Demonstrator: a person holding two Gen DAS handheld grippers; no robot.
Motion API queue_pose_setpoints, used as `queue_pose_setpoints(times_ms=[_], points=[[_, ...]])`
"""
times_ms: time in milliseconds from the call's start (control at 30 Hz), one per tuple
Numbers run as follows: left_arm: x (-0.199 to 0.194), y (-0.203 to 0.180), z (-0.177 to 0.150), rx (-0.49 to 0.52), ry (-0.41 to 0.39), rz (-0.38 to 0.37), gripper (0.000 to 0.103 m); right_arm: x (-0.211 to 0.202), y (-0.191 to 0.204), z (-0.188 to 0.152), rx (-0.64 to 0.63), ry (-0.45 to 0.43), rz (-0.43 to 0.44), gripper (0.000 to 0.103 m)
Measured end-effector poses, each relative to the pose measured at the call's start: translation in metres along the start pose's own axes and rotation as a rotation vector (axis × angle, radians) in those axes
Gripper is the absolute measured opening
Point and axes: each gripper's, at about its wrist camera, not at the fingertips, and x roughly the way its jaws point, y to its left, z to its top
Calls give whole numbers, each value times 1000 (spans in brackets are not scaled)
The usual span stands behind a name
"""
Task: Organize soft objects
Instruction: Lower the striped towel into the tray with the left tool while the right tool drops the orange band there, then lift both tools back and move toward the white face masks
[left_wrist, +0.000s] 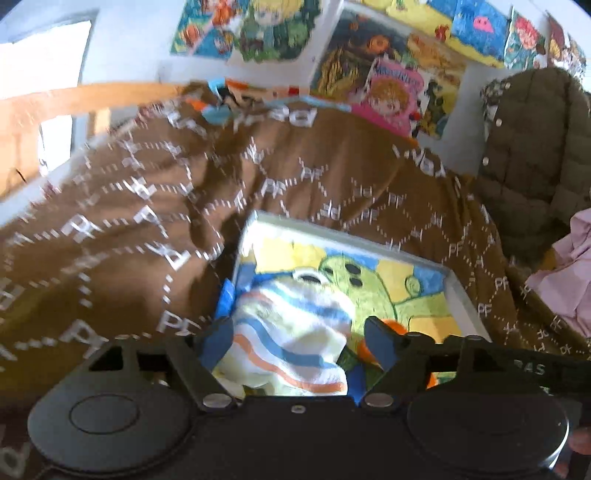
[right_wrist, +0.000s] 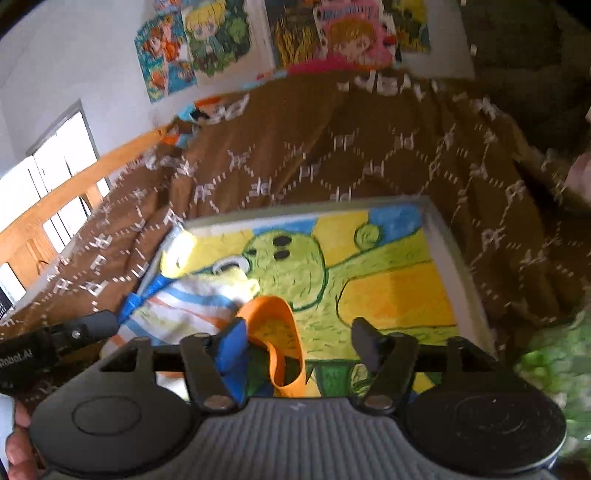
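A soft striped cloth (left_wrist: 291, 332), white and pale yellow with blue and orange bands, sits between the fingers of my left gripper (left_wrist: 299, 339), which is shut on it above a painted canvas (left_wrist: 413, 291) showing a green figure. The cloth (right_wrist: 184, 310) also shows in the right wrist view, left of my right gripper (right_wrist: 299, 343). My right gripper is open, with an orange band (right_wrist: 275, 332) lying against its left finger (right_wrist: 231, 347). The canvas (right_wrist: 388, 273) lies on a brown patterned blanket (right_wrist: 369, 147).
The brown blanket (left_wrist: 147, 206) covers a bed with a wooden frame (left_wrist: 74, 99). An olive puffer jacket (left_wrist: 532, 147) and pink cloth (left_wrist: 565, 280) lie at the right. Colourful drawings (left_wrist: 388, 62) hang on the white wall. Green fluffy material (right_wrist: 554, 369) sits at the right.
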Motion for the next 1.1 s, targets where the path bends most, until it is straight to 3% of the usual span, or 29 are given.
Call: queue_pose_setpoints(times_ms=[167, 300, 567, 867, 1100], points=[[-46, -13, 0, 36, -66, 14, 97, -53, 2, -2, -43, -107, 19, 96], [-85, -23, -5, 58, -132, 34, 101, -94, 4, -10, -70, -188, 28, 103], [-163, -30, -25, 67, -221, 54, 102, -156, 11, -39, -99, -281, 28, 103], [-219, -16, -55, 46, -209, 108, 102, -204, 25, -80, -164, -364, 17, 103], [-241, -12, -71, 96, -159, 156, 102, -222, 34, -107, -179, -333, 39, 103]])
